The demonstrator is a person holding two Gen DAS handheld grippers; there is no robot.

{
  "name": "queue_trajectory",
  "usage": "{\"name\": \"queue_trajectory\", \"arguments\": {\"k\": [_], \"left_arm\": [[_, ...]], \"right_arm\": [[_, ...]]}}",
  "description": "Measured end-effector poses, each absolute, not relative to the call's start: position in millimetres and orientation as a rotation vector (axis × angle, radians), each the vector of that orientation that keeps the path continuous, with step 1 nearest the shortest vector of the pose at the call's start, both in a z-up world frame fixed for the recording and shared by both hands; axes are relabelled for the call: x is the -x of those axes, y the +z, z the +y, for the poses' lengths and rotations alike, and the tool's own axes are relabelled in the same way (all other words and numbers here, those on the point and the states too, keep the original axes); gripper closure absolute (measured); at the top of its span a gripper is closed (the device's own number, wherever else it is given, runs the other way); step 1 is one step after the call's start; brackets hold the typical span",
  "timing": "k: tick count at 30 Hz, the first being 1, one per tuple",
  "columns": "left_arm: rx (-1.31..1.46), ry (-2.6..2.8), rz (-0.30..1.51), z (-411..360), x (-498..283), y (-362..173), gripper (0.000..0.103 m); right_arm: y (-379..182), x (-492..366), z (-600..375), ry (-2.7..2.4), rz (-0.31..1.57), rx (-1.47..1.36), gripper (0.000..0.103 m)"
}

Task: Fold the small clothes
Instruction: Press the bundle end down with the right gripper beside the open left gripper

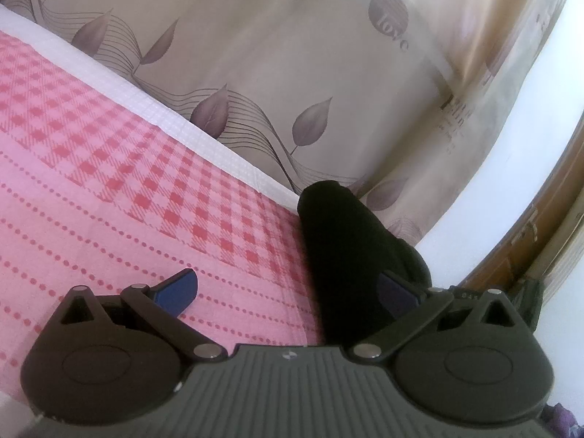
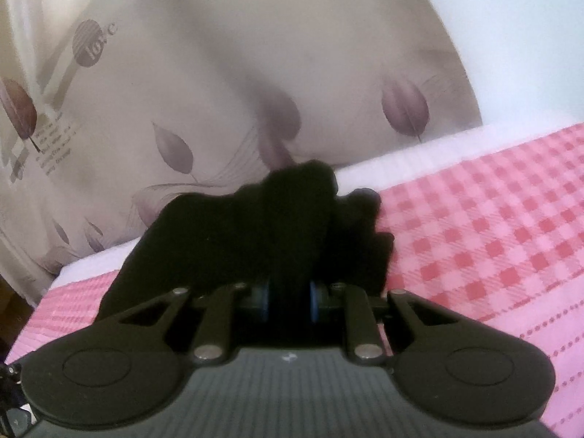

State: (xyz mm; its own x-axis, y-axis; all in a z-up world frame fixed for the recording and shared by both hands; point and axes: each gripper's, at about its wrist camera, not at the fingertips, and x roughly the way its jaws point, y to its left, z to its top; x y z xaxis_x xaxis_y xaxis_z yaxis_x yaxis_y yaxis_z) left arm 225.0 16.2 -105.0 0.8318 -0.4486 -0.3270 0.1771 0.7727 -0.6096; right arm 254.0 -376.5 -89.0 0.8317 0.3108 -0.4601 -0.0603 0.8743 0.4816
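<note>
A small black garment (image 1: 343,248) lies bunched on the pink checked sheet (image 1: 109,168), close to the bed's far edge. My left gripper (image 1: 286,292) stands open and wide. Its left blue pad (image 1: 175,290) hangs over bare sheet, and its right pad (image 1: 396,292) sits against the near side of the black cloth without pinching it. In the right wrist view the same black garment (image 2: 262,226) rises in a crumpled fold straight ahead. My right gripper (image 2: 289,299) is shut on it, with a strip of the cloth squeezed between the two blue pads (image 2: 314,299).
A white mattress border (image 1: 182,124) runs along the sheet's far edge. Behind it hangs a beige curtain (image 1: 292,54) printed with purple leaves and text. Brown wooden furniture (image 1: 525,241) shows at the right of the left wrist view. The pink sheet (image 2: 492,226) stretches to the right of the garment.
</note>
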Motion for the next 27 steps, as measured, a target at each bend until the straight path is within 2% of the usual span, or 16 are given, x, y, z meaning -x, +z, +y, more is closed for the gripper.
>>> {"name": "queue_trajectory", "arguments": {"k": [2,4,6,7,8,10,11,12,13,15,25,26,27], "left_arm": [[0.598,-0.353,0.483,15.9,-225.3,-104.9,0.000],[0.597,-0.353,0.483,16.0,-225.2,-105.0,0.000],[0.596,-0.355,0.484,16.3,-225.5,-105.6,0.000],[0.595,-0.354,0.486,16.3,-225.5,-105.7,0.000],[0.594,-0.355,0.487,16.7,-225.5,-105.8,0.000],[0.593,-0.356,0.487,16.9,-225.5,-105.8,0.000],[0.593,-0.356,0.488,17.0,-225.4,-105.8,0.000],[0.593,-0.356,0.488,16.9,-225.6,-105.8,0.000],[0.593,-0.356,0.488,17.2,-225.4,-105.8,0.000],[0.593,-0.355,0.488,17.2,-225.4,-105.8,0.000],[0.585,-0.359,0.494,18.2,-225.1,-106.0,0.000],[0.586,-0.360,0.494,19.2,-224.9,-106.0,0.000],[0.586,-0.360,0.495,18.4,-225.5,-105.8,0.000]], "right_arm": [[-87.2,-248.7,-382.1,0.231,0.549,-0.536,0.079],[-80.9,-235.1,-386.7,0.249,0.508,-0.587,0.068],[-77.3,-218.1,-387.7,0.283,0.505,-0.611,0.026],[-77.5,-207.3,-386.5,0.299,0.502,-0.617,0.019],[-78.8,-194.9,-383.9,0.306,0.504,-0.612,0.017],[-84.7,-175.3,-377.2,0.309,0.539,-0.586,0.018],[-88.4,-166.6,-373.3,0.308,0.554,-0.572,0.025],[-92.1,-157.6,-366.4,0.316,0.562,-0.537,0.048],[-93.4,-152.7,-359.8,0.315,0.575,-0.485,0.063],[-92.9,-142.9,-352.3,0.288,0.585,-0.434,0.074],[-90.2,-115.1,-374.1,0.287,0.577,-0.477,0.077],[-82.4,-115.7,-379.4,0.288,0.546,-0.488,0.074],[-72.7,-119.0,-384.5,0.291,0.512,-0.500,0.059]]}}
